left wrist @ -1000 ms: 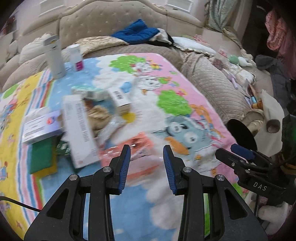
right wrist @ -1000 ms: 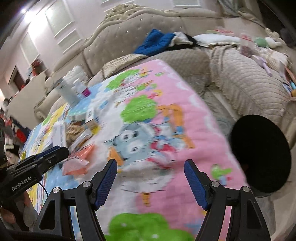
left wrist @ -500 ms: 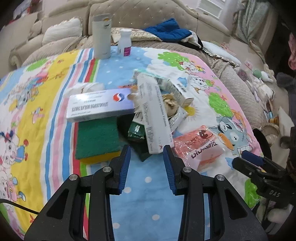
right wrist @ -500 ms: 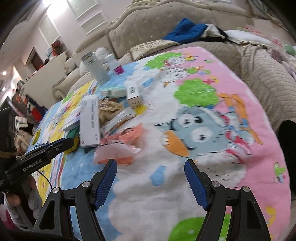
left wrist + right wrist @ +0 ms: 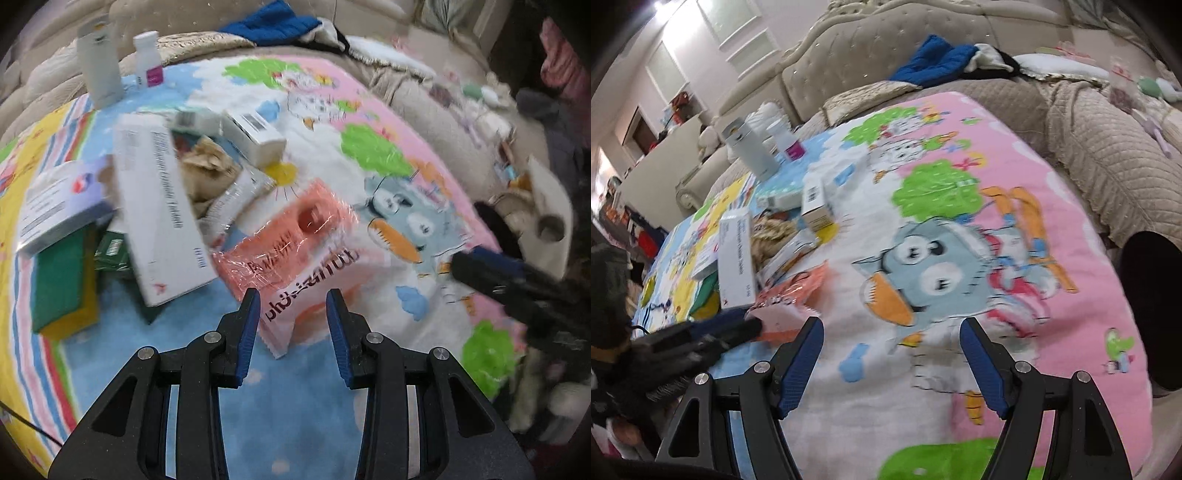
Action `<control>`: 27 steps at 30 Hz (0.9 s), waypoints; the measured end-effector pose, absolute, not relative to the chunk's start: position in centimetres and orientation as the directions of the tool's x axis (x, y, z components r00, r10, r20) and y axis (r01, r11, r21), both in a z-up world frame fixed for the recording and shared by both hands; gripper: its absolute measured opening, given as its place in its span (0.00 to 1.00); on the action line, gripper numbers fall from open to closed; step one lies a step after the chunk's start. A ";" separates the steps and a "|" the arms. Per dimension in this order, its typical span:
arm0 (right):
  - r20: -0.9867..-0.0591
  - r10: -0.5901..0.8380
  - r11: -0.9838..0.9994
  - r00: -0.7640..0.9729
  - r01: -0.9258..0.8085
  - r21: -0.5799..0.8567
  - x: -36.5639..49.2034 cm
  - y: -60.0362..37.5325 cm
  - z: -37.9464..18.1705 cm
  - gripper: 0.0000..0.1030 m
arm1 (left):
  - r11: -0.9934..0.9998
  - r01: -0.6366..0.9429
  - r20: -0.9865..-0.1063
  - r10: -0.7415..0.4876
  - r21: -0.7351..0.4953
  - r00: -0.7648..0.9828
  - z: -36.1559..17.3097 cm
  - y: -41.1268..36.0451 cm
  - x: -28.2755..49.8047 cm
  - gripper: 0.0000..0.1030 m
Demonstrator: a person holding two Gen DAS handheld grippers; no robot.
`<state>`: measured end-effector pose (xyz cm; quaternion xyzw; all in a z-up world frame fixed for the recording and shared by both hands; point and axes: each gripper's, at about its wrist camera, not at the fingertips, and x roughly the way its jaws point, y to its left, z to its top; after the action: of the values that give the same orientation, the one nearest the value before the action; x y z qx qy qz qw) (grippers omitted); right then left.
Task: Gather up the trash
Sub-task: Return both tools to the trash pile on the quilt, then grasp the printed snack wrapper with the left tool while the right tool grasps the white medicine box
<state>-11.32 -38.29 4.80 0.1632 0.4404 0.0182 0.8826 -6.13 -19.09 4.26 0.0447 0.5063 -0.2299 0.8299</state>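
An orange and white plastic wrapper (image 5: 295, 240) lies on the cartoon blanket (image 5: 369, 155), its near end between my open left gripper's (image 5: 291, 299) fingertips, not clamped. Behind it is a trash pile: a long white carton (image 5: 159, 206), a crumpled brown paper (image 5: 210, 166), a small barcode box (image 5: 255, 136), a clear packet (image 5: 236, 192) and a blue-white box (image 5: 59, 199). My right gripper (image 5: 892, 328) is open and empty over the blanket's owl print (image 5: 931, 266). In the right wrist view the wrapper (image 5: 790, 295) lies left, beside the left gripper (image 5: 701, 336).
A green and yellow sponge (image 5: 62, 277) lies left of the pile. A tall white bottle (image 5: 99, 66) and a small pink-label bottle (image 5: 147, 62) stand at the far edge. A black round bin (image 5: 1152, 306) sits right of the blanket. A sofa with blue clothing (image 5: 938, 59) is behind.
My left gripper swung from the sponge and cartons rightwards and closer to the orange wrapper, which now sits between its fingers. The right gripper's view shifted slightly right; both stayed open.
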 end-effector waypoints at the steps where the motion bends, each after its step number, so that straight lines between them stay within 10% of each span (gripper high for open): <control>1: -0.771 0.175 0.944 0.612 0.117 0.308 -11.4 -38.6 4.8 0.73 | 0.895 0.422 -0.864 -0.322 -0.143 0.388 3.9 -19.4 -5.9 0.34; 8: -0.769 0.181 0.937 0.613 0.130 0.325 -11.5 -39.4 4.5 0.73 | 0.879 0.404 -0.849 -0.401 -0.252 0.345 3.5 -19.5 -4.3 0.31; 10: -0.764 0.183 0.935 0.619 0.130 0.330 -11.7 -39.5 4.6 0.73 | 0.876 0.393 -0.848 -0.417 -0.280 0.326 3.5 -19.1 -4.2 0.09; 27: -0.736 0.371 0.915 0.567 -0.085 0.396 -6.2 -29.9 4.3 0.73 | 0.895 0.281 -0.772 -0.442 -0.347 0.456 10.0 -6.3 -5.6 0.09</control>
<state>-6.22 -29.88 4.32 0.1600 0.4467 0.1309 0.8705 -5.64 -6.28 10.01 -0.0846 0.4759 -0.2131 0.8491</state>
